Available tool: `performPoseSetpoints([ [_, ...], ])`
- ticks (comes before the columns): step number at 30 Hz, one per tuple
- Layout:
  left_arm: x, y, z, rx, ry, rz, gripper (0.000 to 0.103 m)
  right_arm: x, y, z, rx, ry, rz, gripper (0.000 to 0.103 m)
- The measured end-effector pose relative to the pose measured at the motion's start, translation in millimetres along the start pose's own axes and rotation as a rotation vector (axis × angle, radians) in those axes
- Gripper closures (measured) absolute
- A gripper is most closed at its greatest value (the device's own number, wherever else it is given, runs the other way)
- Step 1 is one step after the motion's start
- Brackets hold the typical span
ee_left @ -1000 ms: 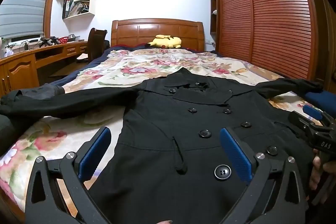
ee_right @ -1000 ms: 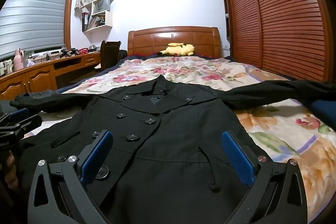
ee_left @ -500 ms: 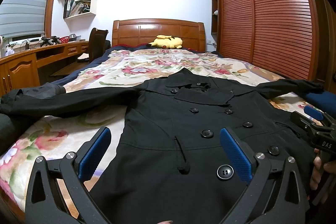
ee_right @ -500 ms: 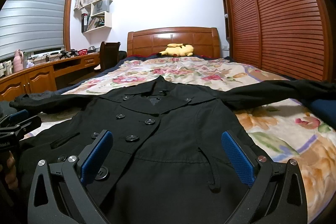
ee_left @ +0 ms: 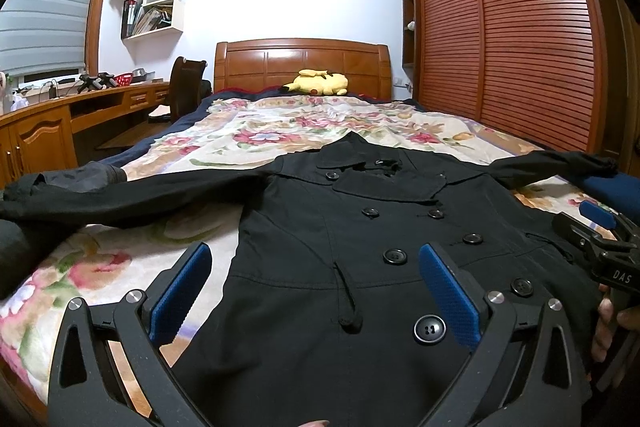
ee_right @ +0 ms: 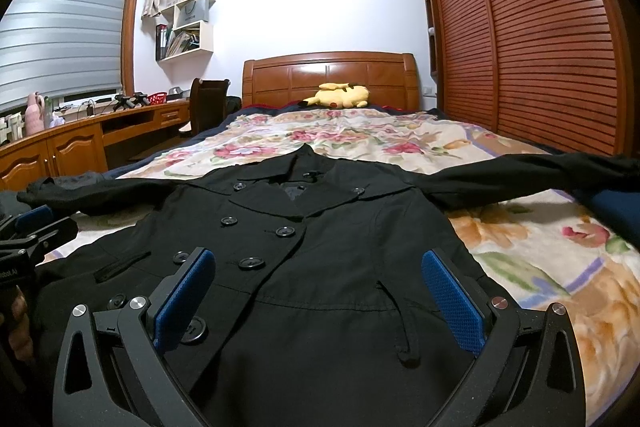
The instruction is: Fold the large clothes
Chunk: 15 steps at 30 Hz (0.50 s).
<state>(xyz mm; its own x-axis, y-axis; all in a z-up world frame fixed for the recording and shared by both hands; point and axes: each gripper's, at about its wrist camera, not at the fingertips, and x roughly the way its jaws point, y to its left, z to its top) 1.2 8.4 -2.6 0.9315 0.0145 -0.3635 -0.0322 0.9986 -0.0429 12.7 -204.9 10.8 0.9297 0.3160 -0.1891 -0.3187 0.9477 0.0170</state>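
Note:
A black double-breasted coat (ee_left: 360, 227) lies flat, front up, on the bed, with both sleeves spread out to the sides; it also shows in the right wrist view (ee_right: 320, 247). My left gripper (ee_left: 316, 267) is open and empty, hovering over the coat's lower left part. My right gripper (ee_right: 320, 275) is open and empty over the coat's lower right part. The right gripper also shows at the right edge of the left wrist view (ee_left: 600, 227), and the left gripper at the left edge of the right wrist view (ee_right: 28, 231).
The bed has a floral cover (ee_left: 280, 131) and a wooden headboard (ee_left: 304, 63) with a yellow plush toy (ee_left: 320, 83) by it. A wooden desk (ee_left: 40, 131) and chair (ee_left: 186, 87) stand on the left. A slatted wardrobe (ee_left: 520, 39) runs along the right.
Both grippers have shifted only slightly over the coat; both stay open. The coat has not moved.

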Motion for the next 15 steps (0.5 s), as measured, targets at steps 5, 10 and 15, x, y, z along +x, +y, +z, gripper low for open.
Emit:
performPoseSetpoints([
  [5,-0.3,-0.5,0.4,0.0,0.0,0.001,0.0,0.1,0.1,0.0,-0.001,-0.001,0.0,0.0],
  [10,-1.7,-0.2,3.0,0.002,-0.002,0.002,0.0,0.0,0.4,0.0,-0.002,-0.001,0.0,0.0],
  [15,-2.1,-0.4,2.6,0.002,-0.003,0.002,0.0,0.1,0.1,0.2,-0.002,-0.002,-0.001,0.0],
])
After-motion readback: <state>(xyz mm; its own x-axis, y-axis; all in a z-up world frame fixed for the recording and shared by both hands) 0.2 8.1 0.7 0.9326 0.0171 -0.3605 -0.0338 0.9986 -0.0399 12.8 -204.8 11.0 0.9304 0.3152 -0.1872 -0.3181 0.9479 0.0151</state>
